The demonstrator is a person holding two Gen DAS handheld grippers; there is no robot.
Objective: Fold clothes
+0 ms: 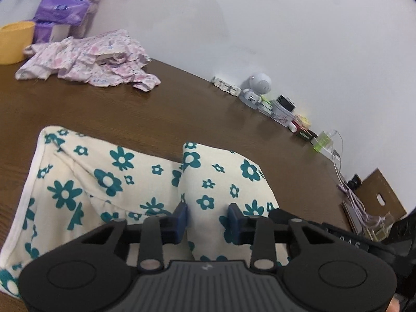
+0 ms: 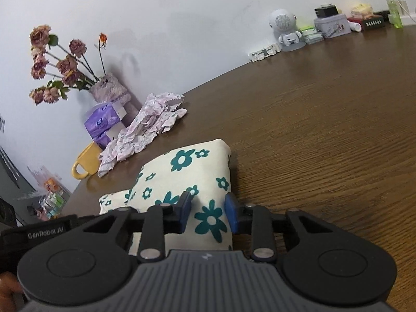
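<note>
A cream garment with teal flowers [image 1: 104,182] lies on the brown table [image 1: 182,104], its right part folded over into a thick raised layer. My left gripper [image 1: 208,218] is open just over that folded layer, blue fingertips [image 1: 182,215] either side of a strip of cloth. In the right wrist view the same garment [image 2: 187,166] lies folded, with its right edge near bare table [image 2: 325,130]. My right gripper [image 2: 208,213] is open too, with flowered cloth showing between its fingers. I cannot tell whether either one touches the cloth.
A crumpled pink-patterned garment [image 1: 96,59] lies at the back left by a yellow mug [image 1: 15,41] and purple tissue packs [image 1: 61,13]. Dried roses [image 2: 57,62] stand behind them. A small white robot figure [image 2: 284,28], tins and bottles line the wall.
</note>
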